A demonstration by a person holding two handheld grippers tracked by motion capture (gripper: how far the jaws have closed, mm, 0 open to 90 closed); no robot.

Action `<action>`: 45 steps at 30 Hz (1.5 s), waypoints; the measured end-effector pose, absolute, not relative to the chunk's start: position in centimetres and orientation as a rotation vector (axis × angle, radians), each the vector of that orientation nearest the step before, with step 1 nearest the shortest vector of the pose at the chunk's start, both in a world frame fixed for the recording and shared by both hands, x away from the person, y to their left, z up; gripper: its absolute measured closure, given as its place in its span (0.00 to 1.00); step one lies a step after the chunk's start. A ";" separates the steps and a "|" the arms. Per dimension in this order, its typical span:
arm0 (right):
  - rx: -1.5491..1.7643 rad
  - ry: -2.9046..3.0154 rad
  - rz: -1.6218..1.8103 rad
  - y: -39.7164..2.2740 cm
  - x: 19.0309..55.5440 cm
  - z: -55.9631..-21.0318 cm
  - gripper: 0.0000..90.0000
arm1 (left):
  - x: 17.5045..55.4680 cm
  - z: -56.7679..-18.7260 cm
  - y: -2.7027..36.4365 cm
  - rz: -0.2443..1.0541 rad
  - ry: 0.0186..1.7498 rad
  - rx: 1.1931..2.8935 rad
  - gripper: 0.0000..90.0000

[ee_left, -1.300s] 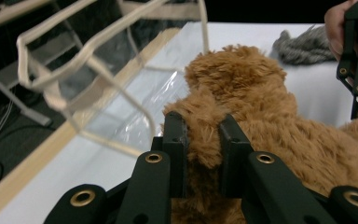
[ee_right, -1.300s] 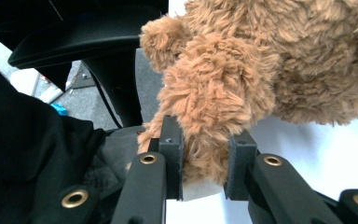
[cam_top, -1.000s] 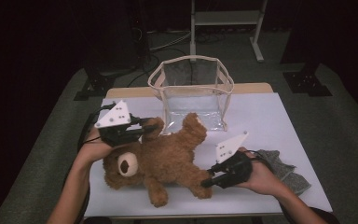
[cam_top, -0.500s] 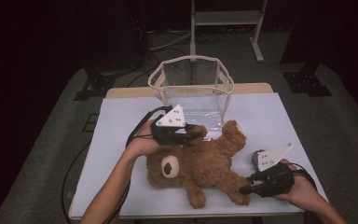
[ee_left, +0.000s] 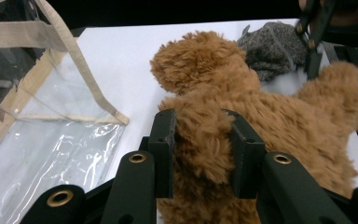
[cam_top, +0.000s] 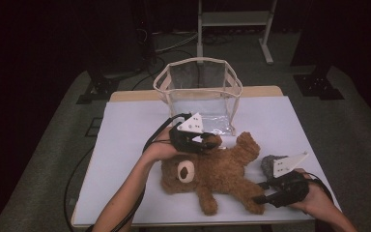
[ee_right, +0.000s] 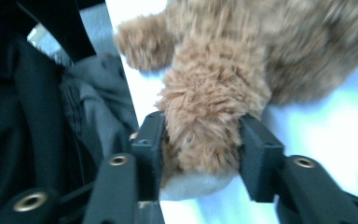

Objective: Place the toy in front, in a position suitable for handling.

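Observation:
A brown plush teddy bear (cam_top: 217,174) lies on its back on the white table (cam_top: 125,145), head to the left. My left gripper (cam_top: 210,142) is shut on the bear's raised arm; in the left gripper view (ee_left: 200,135) the fur is pinched between the pads. My right gripper (cam_top: 258,198) is at the bear's near leg. Its jaws have just been opening, and in the right gripper view (ee_right: 200,140) the leg (ee_right: 205,93) still sits between them, fur brushing the pads without being squeezed.
A clear plastic bag with beige trim (cam_top: 232,79) stands open behind the bear, close to my left gripper (ee_left: 51,140). A grey knitted cloth (cam_top: 269,164) lies by the bear's far leg. The table's front edge is just below my right hand.
Both hands have carried the bear to the right across the table and lowered it. The right gripper's jaws now stand wider around the leg. The left grip is unchanged.

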State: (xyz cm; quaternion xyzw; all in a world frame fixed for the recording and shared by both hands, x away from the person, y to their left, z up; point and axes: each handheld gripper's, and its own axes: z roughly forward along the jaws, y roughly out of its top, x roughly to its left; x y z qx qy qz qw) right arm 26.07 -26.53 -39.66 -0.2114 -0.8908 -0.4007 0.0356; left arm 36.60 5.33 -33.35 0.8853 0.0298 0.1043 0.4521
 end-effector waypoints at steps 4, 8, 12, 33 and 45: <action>-0.611 -2.750 -1.343 -25.6 26.3 -38.3 0.51 | 36.3 -33.2 5.8 0.253 0.072 2.175 0.71; -0.570 -2.803 -1.370 -23.4 27.3 -38.0 0.48 | 36.0 -33.0 6.3 0.260 0.056 2.185 0.66; -0.564 -2.828 -1.371 -21.7 28.6 -38.4 0.48 | 35.7 -32.9 7.4 0.258 0.067 2.174 0.60; -0.652 -2.882 -1.414 -22.1 30.8 -38.9 0.39 | 33.3 -37.3 14.5 0.291 0.151 2.155 0.20; -0.688 -2.836 -1.376 -22.0 31.6 -39.8 0.36 | 33.8 -39.7 14.6 0.303 0.184 2.169 0.11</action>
